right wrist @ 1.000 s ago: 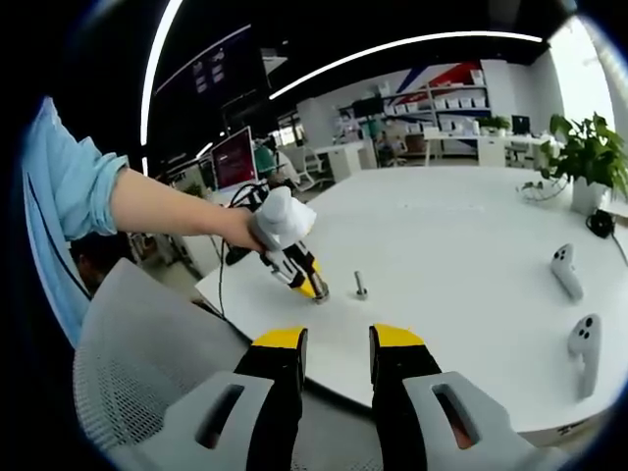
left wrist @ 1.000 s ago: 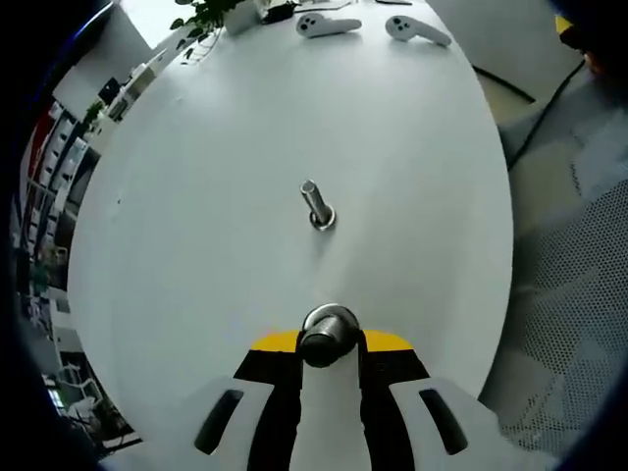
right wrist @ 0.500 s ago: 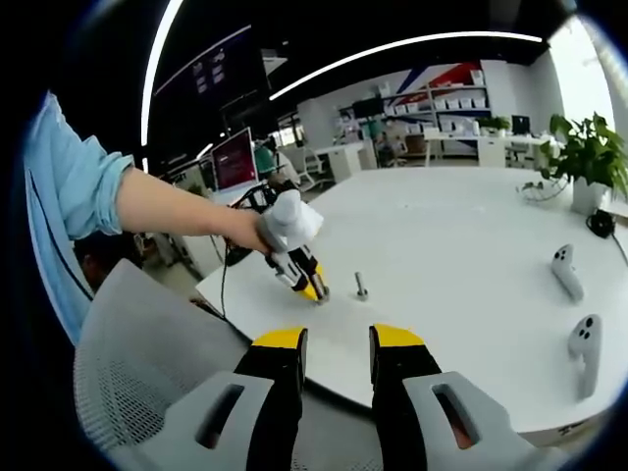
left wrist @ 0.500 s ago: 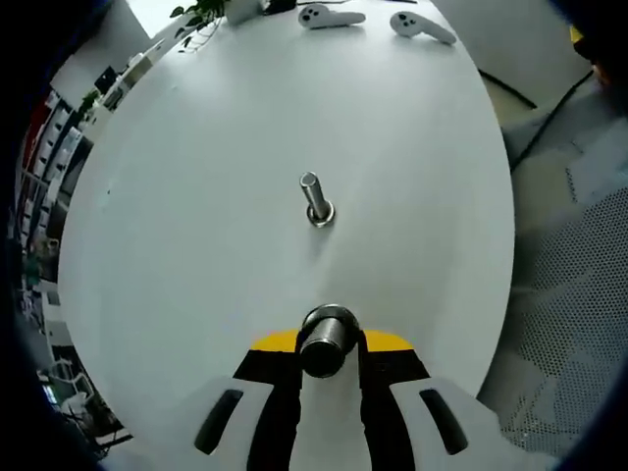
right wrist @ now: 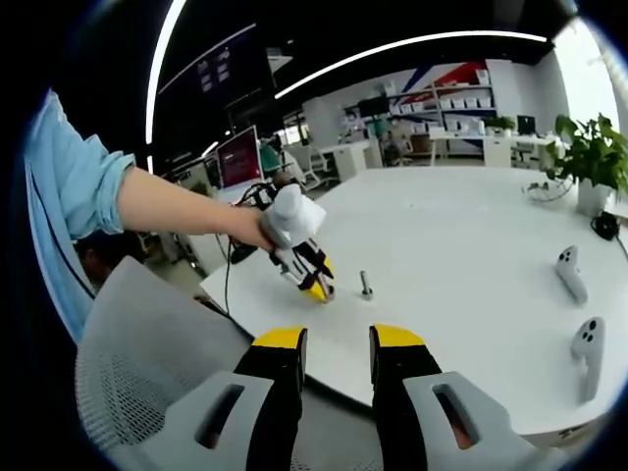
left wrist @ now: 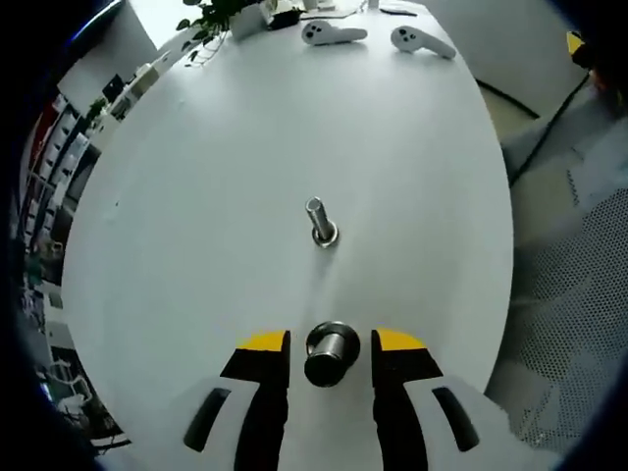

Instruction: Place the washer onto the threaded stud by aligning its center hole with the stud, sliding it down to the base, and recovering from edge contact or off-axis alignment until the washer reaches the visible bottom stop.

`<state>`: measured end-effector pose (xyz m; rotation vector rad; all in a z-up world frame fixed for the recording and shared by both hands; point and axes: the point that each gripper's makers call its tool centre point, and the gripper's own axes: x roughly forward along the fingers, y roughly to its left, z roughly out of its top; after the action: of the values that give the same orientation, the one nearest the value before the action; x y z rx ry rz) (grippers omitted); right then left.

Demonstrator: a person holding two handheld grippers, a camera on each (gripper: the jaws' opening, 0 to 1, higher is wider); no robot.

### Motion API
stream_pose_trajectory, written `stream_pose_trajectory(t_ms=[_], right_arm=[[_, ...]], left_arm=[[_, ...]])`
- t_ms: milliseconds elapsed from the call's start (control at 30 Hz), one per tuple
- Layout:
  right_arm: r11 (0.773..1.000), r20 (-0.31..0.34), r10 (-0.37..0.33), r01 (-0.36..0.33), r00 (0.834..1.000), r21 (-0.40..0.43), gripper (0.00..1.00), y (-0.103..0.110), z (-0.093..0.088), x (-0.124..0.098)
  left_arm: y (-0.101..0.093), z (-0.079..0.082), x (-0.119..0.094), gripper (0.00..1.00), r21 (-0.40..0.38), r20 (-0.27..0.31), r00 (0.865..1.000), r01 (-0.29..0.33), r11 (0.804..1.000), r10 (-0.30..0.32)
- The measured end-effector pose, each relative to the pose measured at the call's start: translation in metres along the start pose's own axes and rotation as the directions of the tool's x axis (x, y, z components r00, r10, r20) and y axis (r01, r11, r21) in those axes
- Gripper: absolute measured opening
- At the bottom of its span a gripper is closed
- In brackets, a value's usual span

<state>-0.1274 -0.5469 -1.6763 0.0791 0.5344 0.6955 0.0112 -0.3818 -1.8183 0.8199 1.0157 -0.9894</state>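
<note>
Your left gripper [left wrist: 329, 343] has its yellow-tipped jaws spread apart; between them sits the washer [left wrist: 331, 351], a thick dark metal ring, with a gap of white table showing on either side of it, so the jaws are not closed on it; whether either pad touches it you cannot tell from this angle. Straight ahead of the jaws, well apart from the washer, the threaded stud [left wrist: 320, 222] stands upright on the white table [left wrist: 196, 196] with a round flange at its base; the washer is not yet on the stud. Farther out, near the table's far edge, two white handheld controllers [left wrist: 334, 32] lie side by side, and a potted plant [left wrist: 211, 12] stands beside them.

Your right gripper [right wrist: 336, 341] hangs short of the table edge with its jaws narrowly apart and nothing between them. In the right gripper view your left gripper [right wrist: 316, 280] is held in your hand [right wrist: 257, 228], its tips down at the table just beside the stud [right wrist: 365, 285]; the washer itself is too small to make out there. To the right lie the controllers [right wrist: 569, 272]; a mesh chair back [right wrist: 147, 343] fills the lower left.
</note>
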Motion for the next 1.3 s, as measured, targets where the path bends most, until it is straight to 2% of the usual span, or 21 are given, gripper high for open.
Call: stream_pose_trajectory(t_ms=[200, 500, 733, 900, 933, 967, 1033, 1067, 1133, 1167, 1200, 1300], right_arm=[[1.0, -0.002, 0.002, -0.002, 1.0, -0.002, 0.28, 0.001, 0.0, 0.0], [1.0, -0.004, 0.004, -0.004, 1.0, -0.004, 0.28, 0.001, 0.0, 0.001], [1.0, -0.002, 0.006, -0.006, 1.0, -0.003, 0.28, 0.002, 0.0, 0.001], [1.0, -0.002, 0.009, -0.009, 1.0, -0.005, 0.28, 0.002, 0.0, 0.001], [1.0, -0.001, 0.009, -0.009, 1.0, -0.004, 0.28, 0.002, 0.0, 0.001], [1.0, 0.0, 0.009, -0.009, 1.0, -0.004, 0.28, 0.002, 0.0, 0.0], [1.0, 0.014, -0.004, 0.004, 1.0, 0.001, 0.28, 0.0, 0.002, 0.0], [1.0, 0.017, -0.004, 0.003, 1.0, 0.003, 0.28, 0.0, 0.003, 0.0], [1.0, 0.01, 0.002, -0.002, 1.0, -0.002, 0.28, 0.001, 0.002, 0.0], [1.0, 0.009, 0.004, -0.004, 1.0, -0.003, 0.28, 0.001, 0.001, 0.0], [1.0, 0.009, 0.005, -0.005, 1.0, -0.004, 0.28, 0.001, 0.002, 0.0], [1.0, 0.01, 0.01, -0.01, 1.0, -0.004, 0.28, 0.002, 0.002, 0.0]], left_arm=[[0.003, 0.003, -0.008, 0.14, -0.016, 0.036, 0.999, 0.006, 1.0, -0.006], [0.0, -0.001, -0.005, 0.11, -0.022, 0.019, 1.0, 0.016, 1.0, -0.016], [-0.006, 0.013, -0.001, 0.11, 0.022, 0.034, 0.999, 0.027, 0.999, -0.028], [-0.006, 0.015, -0.001, 0.11, 0.022, 0.036, 0.999, 0.026, 0.999, -0.027], [-0.006, 0.015, -0.001, 0.11, 0.042, 0.039, 0.999, 0.026, 0.999, -0.027], [-0.004, 0.017, -0.001, 0.12, 0.119, 0.056, 0.998, 0.014, 0.993, -0.021], [-0.006, 0.017, -0.004, 0.12, 0.157, 0.066, 0.998, -0.006, 0.988, -0.004], [-0.007, 0.016, -0.006, 0.14, 0.151, 0.069, 0.998, -0.001, 0.989, -0.009], [-0.011, 0.017, -0.012, 0.23, 0.057, 0.089, 0.996, 0.024, 0.998, -0.029], [-0.01, 0.018, -0.014, 0.3, 0.044, 0.101, 0.995, 0.019, 0.999, -0.023], [-0.007, 0.017, -0.018, 0.33, 0.054, 0.106, 0.994, 0.009, 0.999, -0.015], [-0.005, 0.013, -0.033, 0.34, 0.048, 0.118, 0.993, -0.015, 0.999, 0.01]])
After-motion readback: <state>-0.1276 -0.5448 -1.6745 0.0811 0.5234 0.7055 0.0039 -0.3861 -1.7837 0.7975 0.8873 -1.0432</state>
